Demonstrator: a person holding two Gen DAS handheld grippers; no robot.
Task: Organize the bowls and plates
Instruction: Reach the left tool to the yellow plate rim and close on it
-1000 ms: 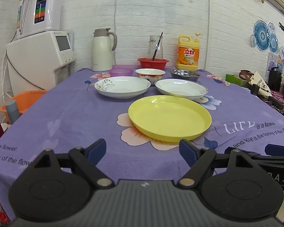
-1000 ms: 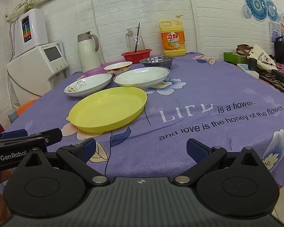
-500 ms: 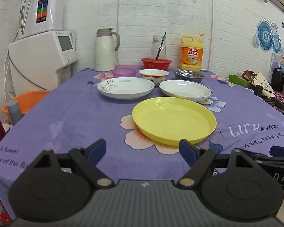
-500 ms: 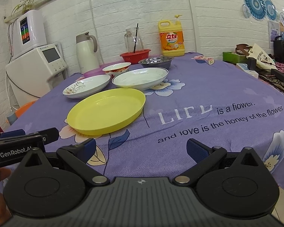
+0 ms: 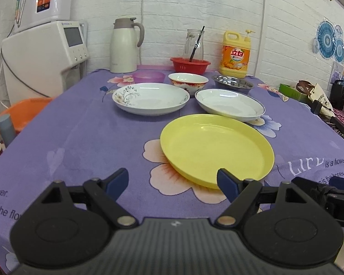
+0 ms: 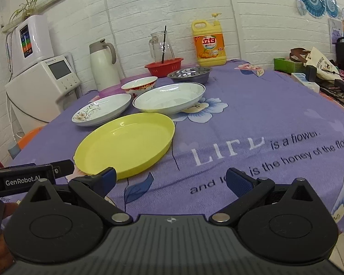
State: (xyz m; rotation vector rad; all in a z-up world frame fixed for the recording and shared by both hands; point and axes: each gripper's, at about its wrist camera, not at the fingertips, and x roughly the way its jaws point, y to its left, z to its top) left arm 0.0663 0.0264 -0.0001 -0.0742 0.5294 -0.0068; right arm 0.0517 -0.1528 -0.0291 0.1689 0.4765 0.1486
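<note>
Both grippers have neared the round, glossy yellow plate (image 5: 216, 147).

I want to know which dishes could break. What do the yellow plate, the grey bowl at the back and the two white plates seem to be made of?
Yellow plate: probably plastic, uniform matte colour with soft sheen. Grey bowl: looks like metal, mirror-like reflections inside. Two white plates: likely glazed ceramic, glossy with sharp highlights.
</note>
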